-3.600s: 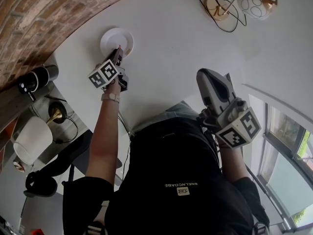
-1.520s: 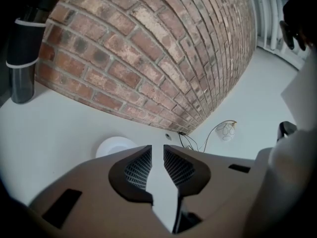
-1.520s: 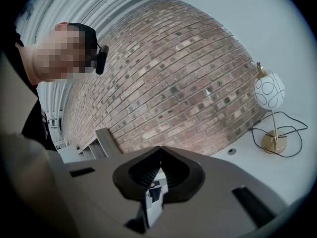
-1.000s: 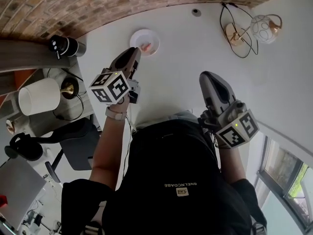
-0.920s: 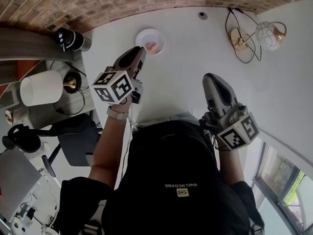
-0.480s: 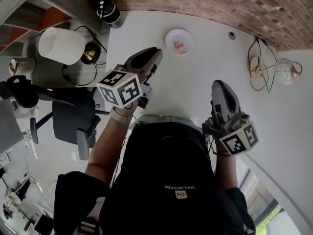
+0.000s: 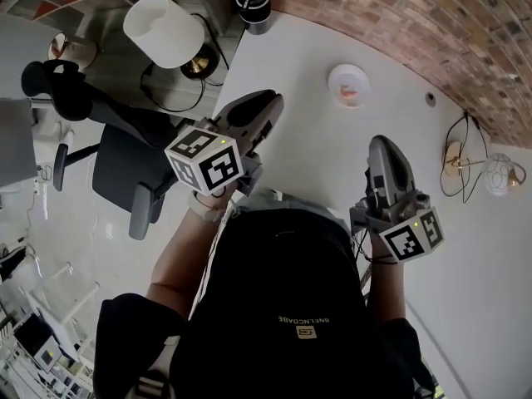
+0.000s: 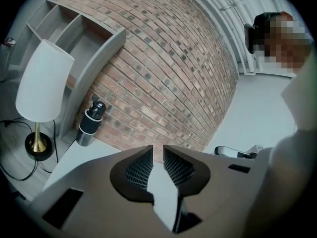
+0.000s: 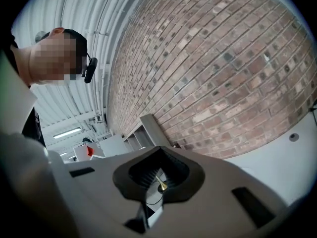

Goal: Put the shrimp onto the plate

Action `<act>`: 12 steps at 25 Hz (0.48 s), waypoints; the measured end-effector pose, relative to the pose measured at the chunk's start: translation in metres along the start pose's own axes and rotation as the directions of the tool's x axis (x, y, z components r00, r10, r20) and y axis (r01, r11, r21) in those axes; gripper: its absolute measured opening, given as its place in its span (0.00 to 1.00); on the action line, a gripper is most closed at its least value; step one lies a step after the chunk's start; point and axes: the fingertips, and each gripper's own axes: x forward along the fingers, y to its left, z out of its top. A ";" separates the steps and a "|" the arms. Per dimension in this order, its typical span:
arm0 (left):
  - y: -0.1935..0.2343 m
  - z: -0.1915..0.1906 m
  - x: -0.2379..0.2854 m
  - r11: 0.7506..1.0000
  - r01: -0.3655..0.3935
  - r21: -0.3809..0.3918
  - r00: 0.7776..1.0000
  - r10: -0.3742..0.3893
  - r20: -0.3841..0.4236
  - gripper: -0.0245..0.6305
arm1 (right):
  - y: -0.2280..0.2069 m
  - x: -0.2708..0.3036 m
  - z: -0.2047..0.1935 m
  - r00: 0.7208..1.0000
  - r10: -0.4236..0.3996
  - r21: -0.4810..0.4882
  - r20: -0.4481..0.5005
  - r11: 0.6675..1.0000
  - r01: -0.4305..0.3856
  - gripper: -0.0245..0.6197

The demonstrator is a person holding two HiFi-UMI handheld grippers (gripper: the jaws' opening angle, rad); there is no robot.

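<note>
Small pink shrimp [image 7: 350, 96], apparently, lies on the round white plate [image 7: 333, 79] far up the white table [image 7: 307, 148], so both tools idle near the person's chest, task seemingly done: left gripper [image 8: 158, 157] jaws slightly parted and empty, right gripper [image 9: 158, 156] jaws clenched on nothing.

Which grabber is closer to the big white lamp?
Left. In the head view, the left gripper sits just below and right of the white lamp. The right gripper is farther right, past the left one.
</note>
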 end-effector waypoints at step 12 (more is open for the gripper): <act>0.013 0.017 -0.071 0.995 -0.100 -0.019 0.989 0.102 0.104 0.14 | 0.037 0.047 -0.018 0.985 0.161 0.008 -0.066 0.987 -0.161 0.04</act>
